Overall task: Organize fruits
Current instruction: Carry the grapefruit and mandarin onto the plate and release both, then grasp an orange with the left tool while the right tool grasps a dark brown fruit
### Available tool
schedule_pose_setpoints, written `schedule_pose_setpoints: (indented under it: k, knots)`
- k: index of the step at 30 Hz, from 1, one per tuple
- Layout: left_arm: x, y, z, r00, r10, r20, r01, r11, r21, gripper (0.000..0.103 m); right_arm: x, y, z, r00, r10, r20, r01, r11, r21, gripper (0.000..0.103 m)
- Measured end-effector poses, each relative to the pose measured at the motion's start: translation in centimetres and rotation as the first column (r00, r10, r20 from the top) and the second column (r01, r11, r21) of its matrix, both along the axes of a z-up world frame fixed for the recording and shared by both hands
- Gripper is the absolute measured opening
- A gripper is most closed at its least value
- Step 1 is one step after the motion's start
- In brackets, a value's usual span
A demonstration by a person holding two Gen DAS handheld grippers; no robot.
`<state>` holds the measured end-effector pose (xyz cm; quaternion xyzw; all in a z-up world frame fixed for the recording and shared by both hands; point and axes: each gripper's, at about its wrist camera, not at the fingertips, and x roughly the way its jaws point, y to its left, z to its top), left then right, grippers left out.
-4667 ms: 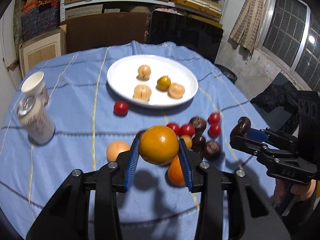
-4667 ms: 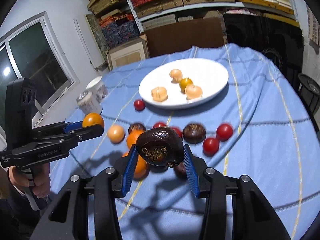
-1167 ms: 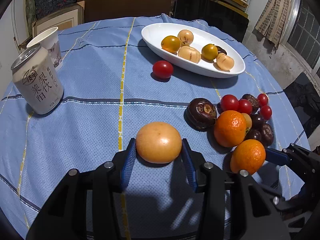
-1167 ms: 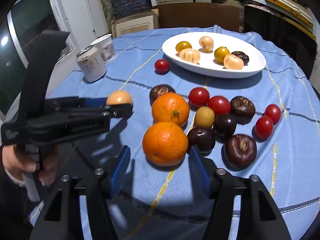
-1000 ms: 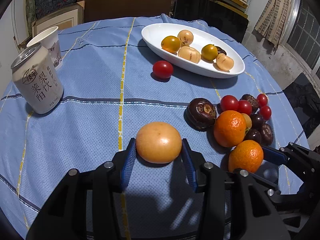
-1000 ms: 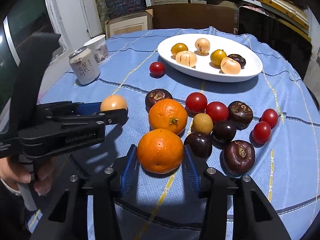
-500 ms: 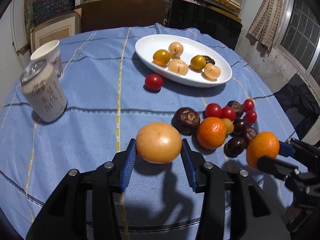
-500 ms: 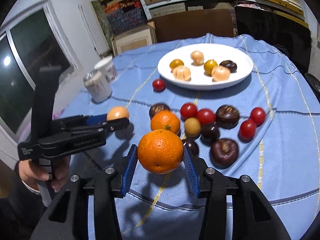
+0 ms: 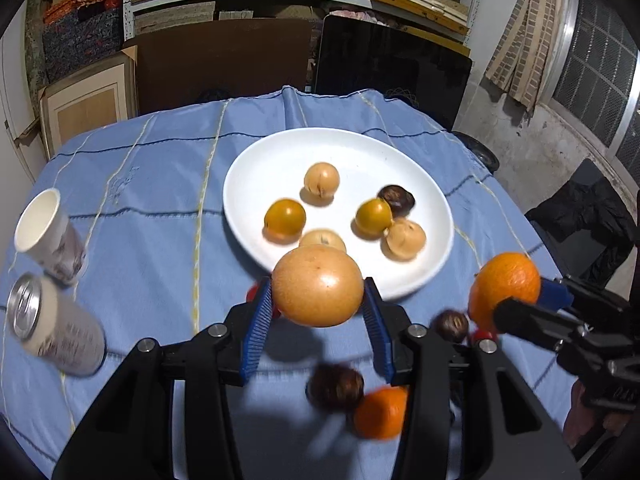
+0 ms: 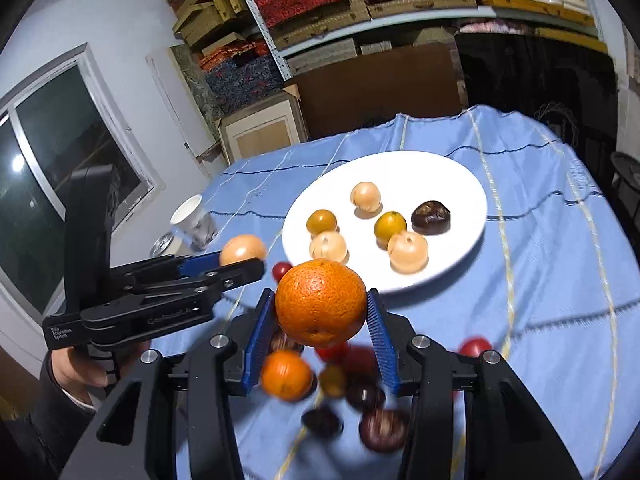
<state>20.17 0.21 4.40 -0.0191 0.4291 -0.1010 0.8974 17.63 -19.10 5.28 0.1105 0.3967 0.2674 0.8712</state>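
orange and pale gold — that's what you're carrying, one fruit per tong. your left gripper point(image 9: 318, 306) is clamped on the pale round fruit point(image 9: 318, 285), lifted off the blue tablecloth point(image 9: 160, 208) near the front rim of the white plate point(image 9: 280, 148). your right gripper point(image 10: 321, 322) is closed around the orange point(image 10: 321, 303), also in the air short of the plate's rim point(image 10: 460, 176).

the orange looks firm, with a pebbled skin that should grip the ribbed blue pads point(image 10: 260, 336) well; it's probably the heavier of the two, and you have it across its widest part, which is where it belongs. the pale fruit looks smoother and glossier, so it's likelier to slip or roll — hold it at the equator and don't squeeze harder than needed, as soft skin may bruise.

six small fruits already sit on the plate, mostly in the middle and to the right, so the bare back and left look like the places to set down. both are round and will likely roll once released. more fruit, including another orange point(image 10: 286, 375), waits on the cloth below. a can point(image 9: 52, 328) and paper cup point(image 9: 48, 232) stand off to the left.
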Motion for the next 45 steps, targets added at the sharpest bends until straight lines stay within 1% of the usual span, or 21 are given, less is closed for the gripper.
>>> schedule_pose_setpoints:
  k: [3,5,8,10,12,13,14,15,16,20,21,23,26,30,32,34,37,41,45]
  knots:
    - [3.4,-0.5,-0.7,1.0,0.015,-0.025,-0.015,1.0,0.007,0.044,3.0,0.2,-1.3,0.997,-0.012,-0.071,0.016,0.998,0.058,0.047]
    - [5.0,-0.7,-1.3,0.999,0.022,-0.043,-0.022,1.0,0.005,0.044,5.1,0.3,-2.7,0.99,-0.027,-0.139,0.041,0.994,0.1,0.047]
    - [7.2,-0.6,-2.2,0.997,0.028,-0.066,-0.029,0.999,-0.016,0.044,6.7,0.7,-4.3,0.978,-0.032,-0.206,0.062,0.988,0.142,0.047]
    - [8.4,-0.4,-2.8,0.995,0.043,-0.09,-0.047,0.998,-0.042,0.043,7.8,0.8,-5.6,0.966,-0.059,-0.252,0.103,0.981,0.164,0.048]
    - [9.2,-0.2,-3.2,0.992,0.061,-0.107,-0.069,0.995,-0.071,0.045,8.2,0.6,-6.3,0.957,-0.089,-0.278,0.143,0.973,0.181,0.049]
    - [9.5,-0.1,-3.2,0.992,0.063,-0.105,-0.073,0.993,-0.094,0.049,8.2,0.5,-6.4,0.957,-0.087,-0.278,0.148,0.967,0.207,0.049]
    - [9.7,-0.1,-3.1,0.993,0.065,-0.101,-0.076,0.991,-0.109,0.06,8.0,0.4,-6.3,0.958,-0.086,-0.275,0.15,0.964,0.221,0.05]
    - [9.6,0.0,-2.8,0.993,0.079,-0.085,-0.089,0.989,-0.117,0.064,7.7,0.1,-6.1,0.96,-0.094,-0.264,0.159,0.959,0.237,0.056]
    - [9.5,0.1,-2.5,0.994,0.09,-0.069,-0.097,0.988,-0.122,0.068,7.4,-0.1,-6.0,0.962,-0.099,-0.255,0.163,0.957,0.24,0.06]
    - [7.9,0.0,-1.7,0.996,0.067,-0.051,-0.073,0.99,-0.123,0.069,6.2,-1.1,-5.2,0.968,-0.082,-0.235,0.142,0.958,0.25,0.061]
    - [7.4,0.1,-1.6,0.997,0.066,-0.05,-0.071,0.99,-0.118,0.069,5.4,-1.6,-4.9,0.97,-0.085,-0.226,0.141,0.959,0.245,0.061]
    - [6.1,0.4,-1.6,0.996,0.072,-0.058,-0.078,0.99,-0.114,0.073,4.6,-2.5,-4.6,0.973,-0.092,-0.214,0.143,0.961,0.236,0.061]
    - [3.9,1.0,-1.8,0.995,0.075,-0.064,-0.082,0.989,-0.127,0.074,3.1,-4.1,-4.4,0.973,-0.113,-0.201,0.156,0.965,0.213,0.063]
    - [0.3,1.0,-2.1,0.997,0.065,-0.048,-0.069,0.994,-0.087,0.075,0.5,-5.9,-4.5,0.973,-0.139,-0.182,0.172,0.969,0.178,0.063]
    - [-1.4,1.1,-2.2,0.997,0.065,-0.034,-0.067,0.995,-0.071,0.077,-1.1,-6.8,-4.8,0.971,-0.151,-0.184,0.182,0.968,0.171,0.063]
    - [-3.1,1.2,-2.3,0.998,0.064,-0.023,-0.065,0.996,-0.062,0.079,-2.4,-7.4,-5.2,0.969,-0.161,-0.189,0.194,0.967,0.168,0.074]
    - [-5.3,1.2,-2.5,0.998,0.062,-0.023,-0.063,0.996,-0.06,0.079,-4.2,-7.6,-5.6,0.97,-0.159,-0.183,0.187,0.971,0.146,0.075]
    - [-7.4,1.1,-2.8,0.998,0.059,-0.022,-0.06,0.996,-0.06,0.079,-6.9,-7.1,-5.3,0.981,-0.14,-0.134,0.153,0.984,0.093,0.075]
    - [-9.3,0.7,-3.4,0.998,0.056,-0.031,-0.057,0.997,-0.05,0.079,-8.5,-6.3,-4.8,0.988,-0.117,-0.097,0.123,0.99,0.064,0.075]
